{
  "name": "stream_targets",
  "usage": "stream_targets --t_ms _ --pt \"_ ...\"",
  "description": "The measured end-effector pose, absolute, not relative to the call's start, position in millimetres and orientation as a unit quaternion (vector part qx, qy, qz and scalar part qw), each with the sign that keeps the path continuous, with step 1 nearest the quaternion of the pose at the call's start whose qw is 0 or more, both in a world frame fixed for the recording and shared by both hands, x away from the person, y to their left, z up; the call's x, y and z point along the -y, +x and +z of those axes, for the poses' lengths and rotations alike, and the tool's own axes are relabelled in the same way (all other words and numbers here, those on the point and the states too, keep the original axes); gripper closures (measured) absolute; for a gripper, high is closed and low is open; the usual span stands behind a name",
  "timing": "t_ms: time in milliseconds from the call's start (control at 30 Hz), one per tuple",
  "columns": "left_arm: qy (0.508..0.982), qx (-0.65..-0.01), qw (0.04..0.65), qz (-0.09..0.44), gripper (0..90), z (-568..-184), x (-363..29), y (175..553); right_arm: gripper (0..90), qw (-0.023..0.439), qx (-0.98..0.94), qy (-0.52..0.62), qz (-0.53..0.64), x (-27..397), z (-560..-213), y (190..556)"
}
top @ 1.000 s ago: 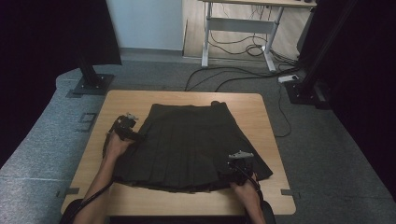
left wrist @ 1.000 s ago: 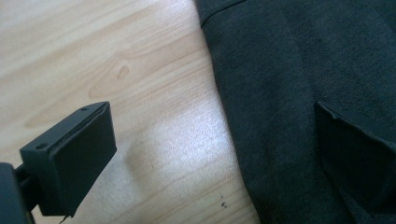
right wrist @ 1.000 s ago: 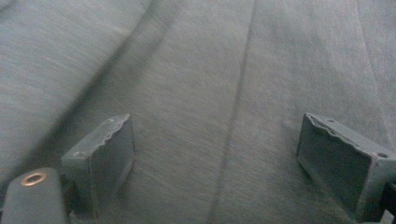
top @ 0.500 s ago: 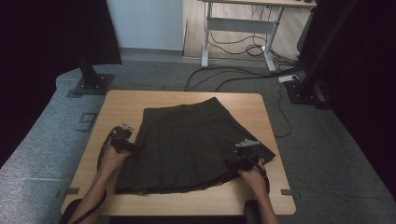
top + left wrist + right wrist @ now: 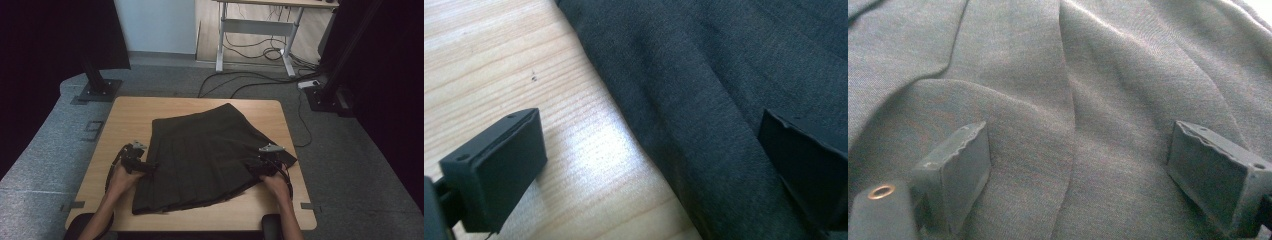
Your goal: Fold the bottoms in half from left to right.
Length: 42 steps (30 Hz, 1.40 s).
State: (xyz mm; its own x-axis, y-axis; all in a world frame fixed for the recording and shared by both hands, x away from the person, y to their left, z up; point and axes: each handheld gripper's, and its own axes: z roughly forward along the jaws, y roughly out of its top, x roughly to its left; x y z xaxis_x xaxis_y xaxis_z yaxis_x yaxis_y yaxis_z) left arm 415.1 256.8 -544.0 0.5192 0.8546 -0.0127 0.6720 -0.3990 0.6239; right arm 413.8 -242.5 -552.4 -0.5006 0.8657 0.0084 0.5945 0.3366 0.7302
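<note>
A black pleated skirt lies flat and askew on the wooden table, its hem toward the near edge. My left gripper sits at the skirt's left edge. In the left gripper view its jaws have just been opening and stand wide; the skirt's edge lies between them, untouched by the pads. My right gripper rests over the skirt's right side. In the right gripper view it is open, with creased cloth spread under and between its jaws.
Bare wood shows to the left of the skirt and along the table's near edge. Beyond the table are a black stand base, loose cables on the grey floor and a white desk frame.
The skirt has turned counter-clockwise on the table. My left hand has come toward the near edge, and my right hand has moved outward and away, the hem's right corner going with it.
</note>
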Motion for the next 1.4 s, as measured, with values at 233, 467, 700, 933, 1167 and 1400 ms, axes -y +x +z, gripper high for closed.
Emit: stream_targets --t_ms 233,467,700,933,1167,1400 --pt "0.819 -0.461 0.302 0.158 0.5 -525 -264 432 10.0 0.200 -0.788 0.464 0.351 242 -553 411" --pt "0.804 -0.468 0.317 0.183 2.9 -499 -263 466 9.9 0.205 -0.780 0.471 0.357 240 -555 409" --pt "0.798 -0.486 0.301 0.190 5.0 -510 -250 515 9.8 0.206 -0.781 0.471 0.356 240 -555 409" --pt "0.786 -0.513 0.297 0.177 3.5 -544 -253 543 9.5 0.205 -0.782 0.468 0.356 240 -555 408" --pt "0.782 -0.508 0.309 0.186 3.5 -547 -256 536 10.5 0.196 -0.790 0.464 0.350 240 -552 408" --pt "0.781 -0.508 0.311 0.188 5.9 -547 -258 531 13.3 0.194 -0.783 0.460 0.370 242 -524 397"
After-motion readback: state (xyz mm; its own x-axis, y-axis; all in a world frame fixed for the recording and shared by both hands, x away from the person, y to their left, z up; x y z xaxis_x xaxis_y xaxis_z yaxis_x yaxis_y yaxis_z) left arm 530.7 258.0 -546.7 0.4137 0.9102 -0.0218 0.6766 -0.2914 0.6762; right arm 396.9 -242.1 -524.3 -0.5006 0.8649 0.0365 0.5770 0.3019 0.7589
